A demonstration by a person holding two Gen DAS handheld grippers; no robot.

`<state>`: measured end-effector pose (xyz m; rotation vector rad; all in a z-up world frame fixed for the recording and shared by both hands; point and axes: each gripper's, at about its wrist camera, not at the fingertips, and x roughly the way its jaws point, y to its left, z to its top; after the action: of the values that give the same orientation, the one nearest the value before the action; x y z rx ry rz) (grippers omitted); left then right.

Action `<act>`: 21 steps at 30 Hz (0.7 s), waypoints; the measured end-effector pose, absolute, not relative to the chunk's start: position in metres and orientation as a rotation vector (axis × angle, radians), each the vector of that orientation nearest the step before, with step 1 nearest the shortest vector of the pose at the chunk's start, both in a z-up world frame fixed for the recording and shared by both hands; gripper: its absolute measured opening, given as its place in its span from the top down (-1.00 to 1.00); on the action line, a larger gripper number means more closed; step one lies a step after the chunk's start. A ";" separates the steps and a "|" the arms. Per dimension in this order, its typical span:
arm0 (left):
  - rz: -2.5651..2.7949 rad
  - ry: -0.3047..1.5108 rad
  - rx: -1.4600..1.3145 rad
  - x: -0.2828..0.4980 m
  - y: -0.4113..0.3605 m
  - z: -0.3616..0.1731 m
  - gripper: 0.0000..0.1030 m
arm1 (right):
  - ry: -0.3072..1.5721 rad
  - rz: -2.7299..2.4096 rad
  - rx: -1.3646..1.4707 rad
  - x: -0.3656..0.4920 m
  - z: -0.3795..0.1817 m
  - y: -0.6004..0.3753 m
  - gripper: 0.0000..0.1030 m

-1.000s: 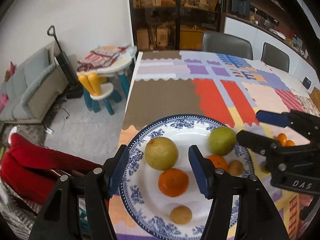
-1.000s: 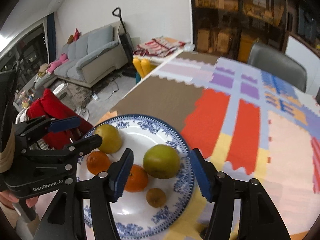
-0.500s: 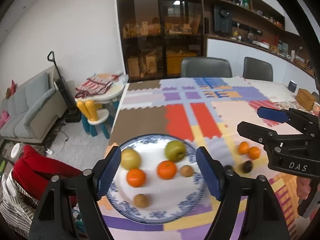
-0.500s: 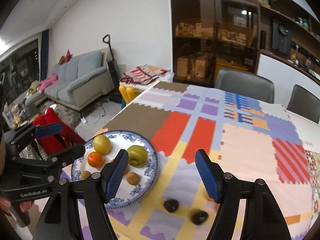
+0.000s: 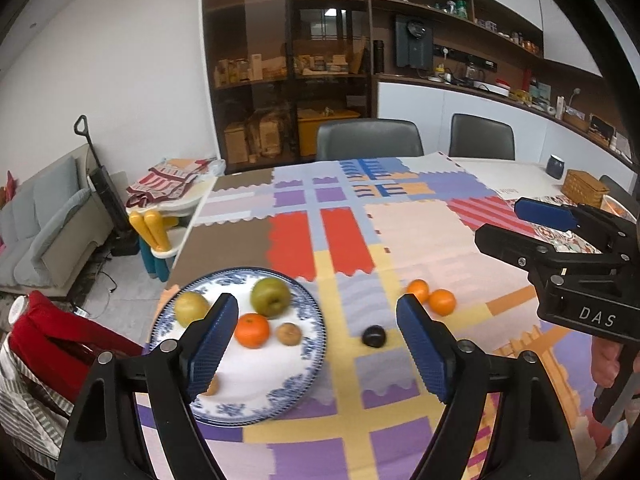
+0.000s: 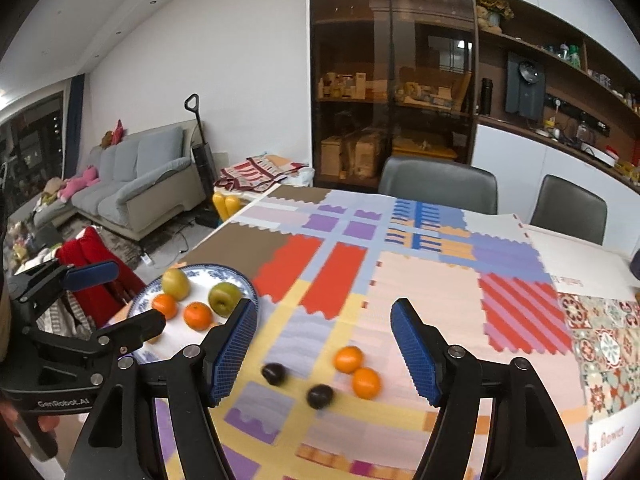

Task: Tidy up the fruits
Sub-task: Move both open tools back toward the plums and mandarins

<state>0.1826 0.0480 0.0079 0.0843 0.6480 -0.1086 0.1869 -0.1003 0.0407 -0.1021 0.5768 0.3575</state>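
A blue-patterned white plate point(image 5: 308, 384) point(image 6: 244, 280) at the table's left holds two green apples point(image 5: 270, 297) point(image 6: 175, 283), oranges point(image 5: 252, 330) point(image 6: 197, 315) and small brown fruits point(image 5: 289, 334). On the cloth to its right lie two oranges point(image 5: 441, 302) point(image 6: 349, 359) and dark plums point(image 5: 374, 336) point(image 6: 274, 373), a second plum point(image 6: 320, 396) in the right wrist view only. My left gripper point(image 5: 316, 350) is open and empty above the plate's right edge. My right gripper point(image 6: 324, 354) is open and empty above the loose fruit.
A patchwork tablecloth point(image 5: 420, 236) covers the table. Two grey chairs point(image 5: 368, 138) stand at its far side. A wicker basket point(image 5: 586, 188) and a dark mug point(image 5: 555, 166) sit at the far right. The table's left edge drops to a sofa point(image 6: 132, 184) and a child's table point(image 5: 172, 196).
Both grippers have pulled back and up from the plate. The loose oranges and plums to its right have come into view. Both jaws stay open.
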 end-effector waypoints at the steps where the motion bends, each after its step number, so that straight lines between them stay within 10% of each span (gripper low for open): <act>1: -0.108 0.652 0.088 0.183 0.044 0.006 -0.58 | 0.578 0.354 -0.109 0.185 0.039 -0.105 -0.36; 21: -0.150 0.776 0.133 0.212 0.002 -0.057 -0.57 | 0.715 0.370 -0.192 0.203 -0.018 -0.139 -0.36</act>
<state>0.2124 0.0017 -0.0571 0.1331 0.7763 -0.1497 0.2028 -0.1392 -0.0179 -0.1919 0.7150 0.3701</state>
